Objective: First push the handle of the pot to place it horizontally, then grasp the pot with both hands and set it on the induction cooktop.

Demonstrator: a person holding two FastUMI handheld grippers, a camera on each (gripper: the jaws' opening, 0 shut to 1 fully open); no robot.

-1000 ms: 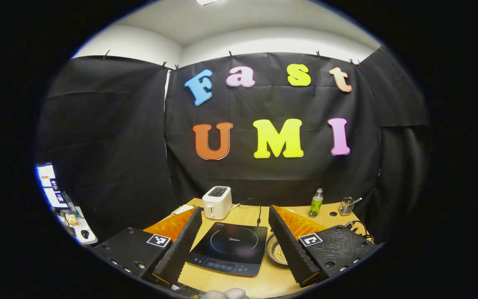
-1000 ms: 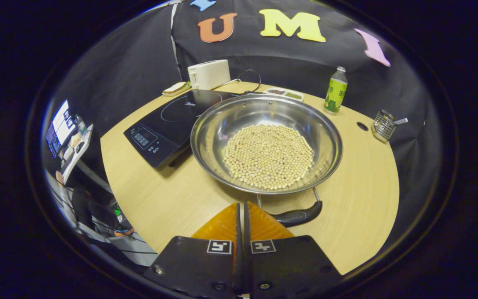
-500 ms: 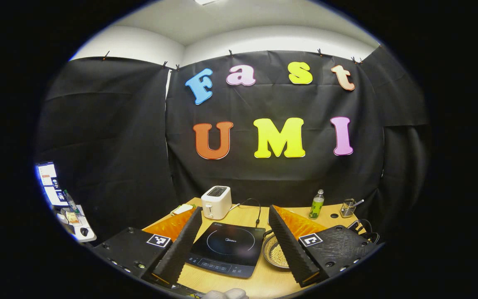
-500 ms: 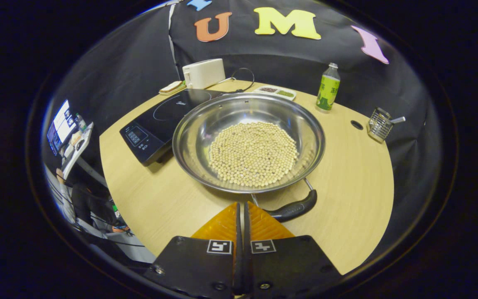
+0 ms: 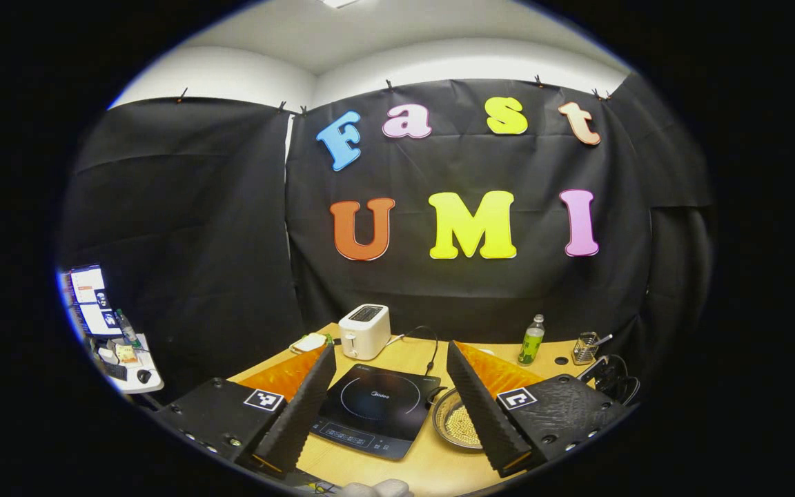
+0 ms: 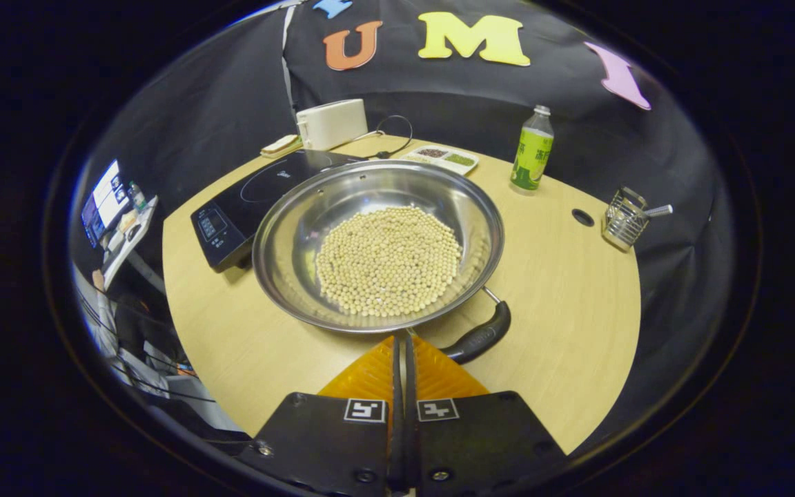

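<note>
Fingers of right gripper (image 6: 401,345) pressed together, no visible gap, nothing between them. Tips sit just at the near rim of the pot (image 6: 377,245), with the near end of its black handle (image 6: 479,337) right beside them on the right; can't tell whether they touch handle or rim. Handle runs from near-centre out to the right, slanted, wire bracket joining it to the rim.

Pot is a shallow steel pan on the table (image 6: 577,290), bottom covered with pale round beans (image 6: 387,261). Its left-far edge is against or overlapping the induction cooktop (image 6: 246,203); can't tell which. Cooktop is left of the pot, control panel facing near-left.

Fingers of left gripper (image 5: 387,373) spread wide, holding nothing, well above the table and back from it. Between them in the left gripper view: cooktop (image 5: 373,407), with a slice of the pot (image 5: 454,424) and beans to the right of it, partly hidden behind the right finger.

Farther out: white toaster (image 6: 332,123) at the far edge behind the cooktop, with a black cable looping beside it. Small tray (image 6: 442,157) with dark and green contents far of the pot. Green bottle (image 6: 531,148) upright, far right. Wire holder (image 6: 624,221) with a utensil near the right edge, cable hole in the table beside it.
</note>
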